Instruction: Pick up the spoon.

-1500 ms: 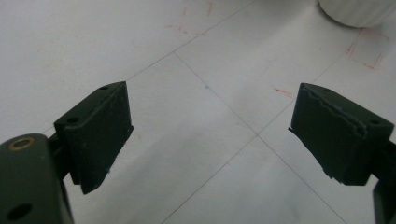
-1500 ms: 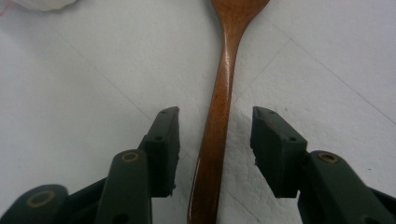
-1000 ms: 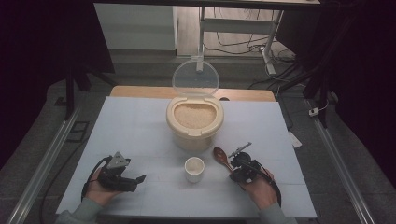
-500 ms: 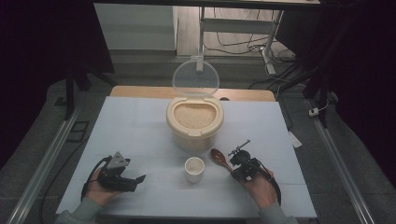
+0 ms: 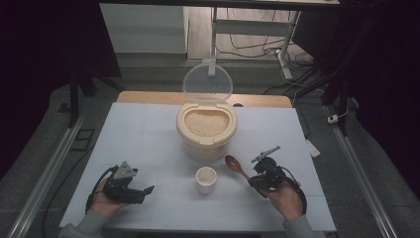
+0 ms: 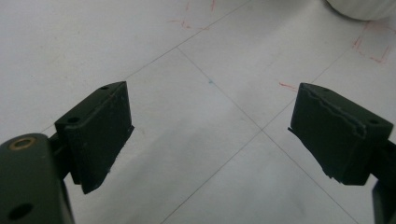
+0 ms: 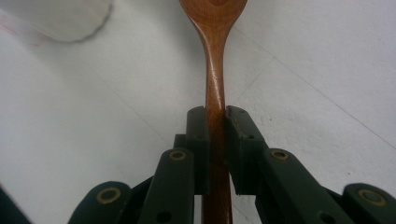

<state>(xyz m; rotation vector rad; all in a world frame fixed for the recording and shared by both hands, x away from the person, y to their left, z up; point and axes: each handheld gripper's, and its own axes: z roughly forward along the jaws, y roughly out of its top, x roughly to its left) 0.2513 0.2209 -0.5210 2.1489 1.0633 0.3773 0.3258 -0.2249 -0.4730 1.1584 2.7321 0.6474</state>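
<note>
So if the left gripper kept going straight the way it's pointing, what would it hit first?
Probably the small white cup. The left gripper, open and empty, points right across the bare table toward it; its own view catches a white rim ahead, though depth is uncertain.

Right gripper (image 7: 215, 122) clamped on the handle of a wooden spoon (image 7: 215, 70), both black jaws pressed against its sides. Spoon bowl pointed away, cut off at the top edge. White cup (image 7: 60, 18) seen at upper left on the pale table (image 7: 322, 79).
</note>
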